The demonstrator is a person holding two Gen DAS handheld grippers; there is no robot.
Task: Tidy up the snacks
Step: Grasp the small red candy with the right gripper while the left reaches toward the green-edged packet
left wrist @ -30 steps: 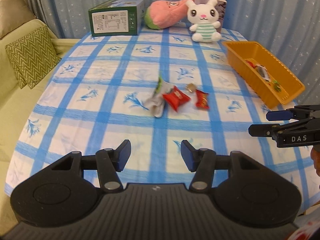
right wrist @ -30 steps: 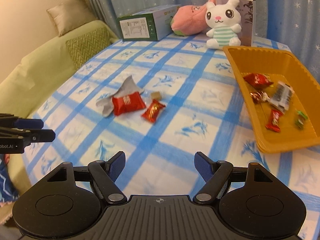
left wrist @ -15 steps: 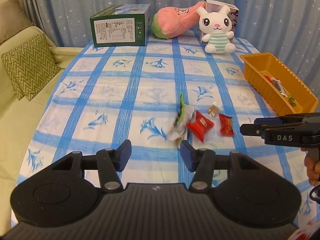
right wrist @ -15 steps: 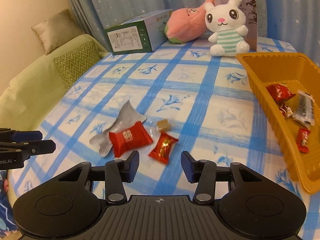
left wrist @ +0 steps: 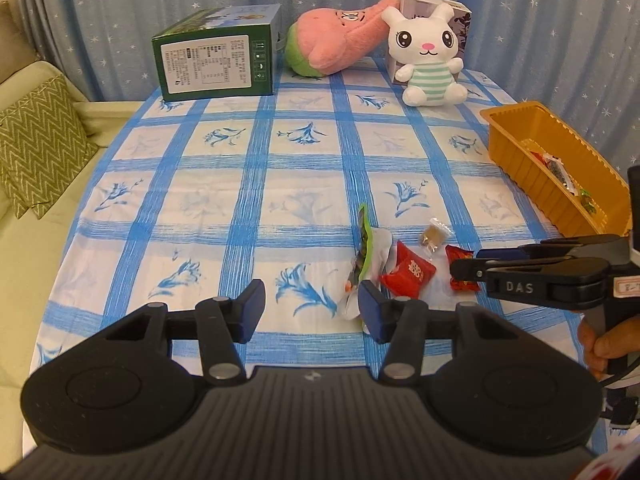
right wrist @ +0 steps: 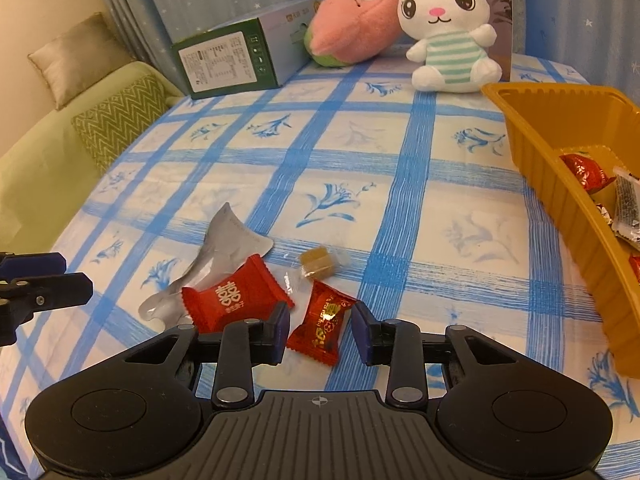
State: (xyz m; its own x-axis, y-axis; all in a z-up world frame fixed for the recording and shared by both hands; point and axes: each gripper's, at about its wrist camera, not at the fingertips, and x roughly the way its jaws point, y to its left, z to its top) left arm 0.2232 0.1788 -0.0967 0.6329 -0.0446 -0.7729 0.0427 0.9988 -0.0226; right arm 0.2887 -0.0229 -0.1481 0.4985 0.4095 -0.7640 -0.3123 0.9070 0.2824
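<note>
Red-wrapped candy (right wrist: 322, 326) lies between the closing right claw (right wrist: 320, 334); left claw (left wrist: 310, 308) spread, empty.

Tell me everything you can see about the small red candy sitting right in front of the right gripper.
The small red candy is a pillow-shaped sweet in shiny red foil with gold print and crimped ends. It lies flat and tilted on the blue checked tablecloth, between the fingers of the right gripper, which have just been closing but do not visibly press it. The larger red packet lies just left of it, the wrapped brown candy just beyond.
</note>
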